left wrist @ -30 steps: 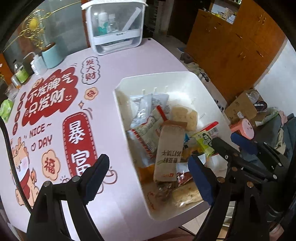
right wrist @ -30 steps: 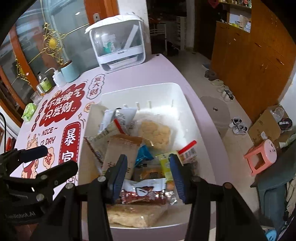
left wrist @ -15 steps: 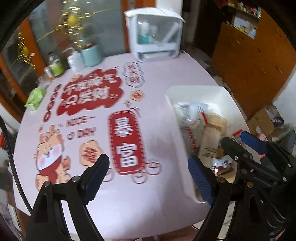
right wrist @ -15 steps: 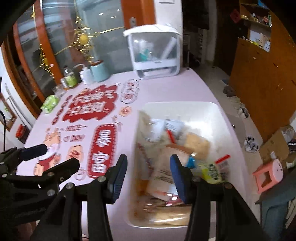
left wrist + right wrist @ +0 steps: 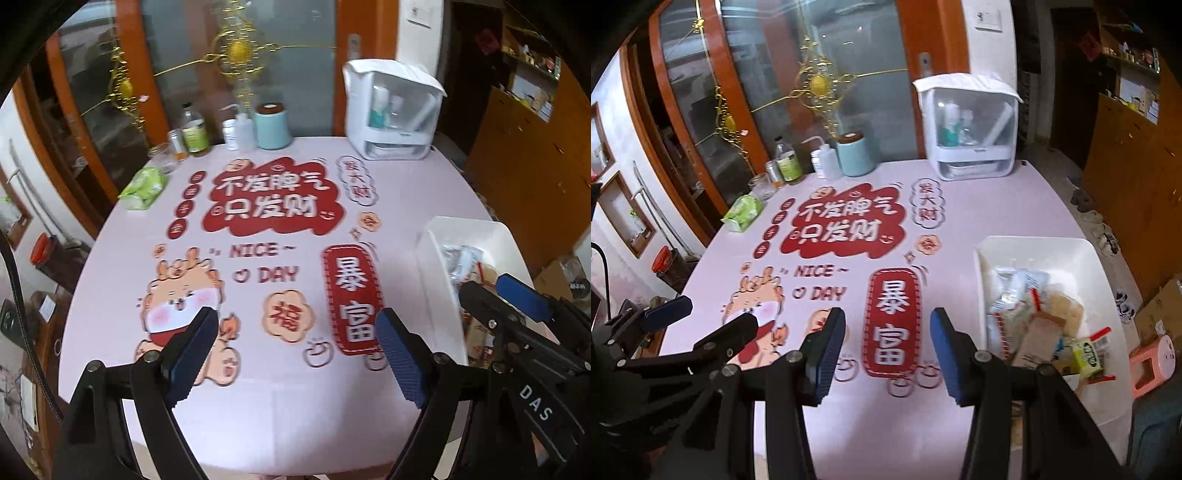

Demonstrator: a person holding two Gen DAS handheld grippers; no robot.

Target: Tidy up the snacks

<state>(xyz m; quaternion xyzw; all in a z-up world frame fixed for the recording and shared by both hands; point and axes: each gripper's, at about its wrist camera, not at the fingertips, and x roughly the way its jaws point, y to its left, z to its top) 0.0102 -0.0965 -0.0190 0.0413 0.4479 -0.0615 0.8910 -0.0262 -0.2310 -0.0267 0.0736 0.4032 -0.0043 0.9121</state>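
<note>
My left tongs (image 5: 293, 354) hang spread wide over the pink cloth of the bench (image 5: 295, 413), nothing between the blue pads, above the cartoon animal print and the red banner. My right tongs (image 5: 888, 356) stand parted more narrowly, also empty, over the same red banner near the front edge. The white bin (image 5: 1034, 245) sits at the right side of the bench, to the right of both tongs and apart from them. The snacks (image 5: 1036, 325) lie heaped inside it: pale and clear wrappers, a tan packet, a square cracker pack, a green-labelled pack (image 5: 1087, 356) at the near right corner. At the far edge stand a white lidded box (image 5: 393, 114), a light blue canister (image 5: 272, 125), a squeeze bottle (image 5: 242, 129) and a green-labelled bottle (image 5: 194, 133); a green wipe pack (image 5: 144, 186) lies at the far left
</note>
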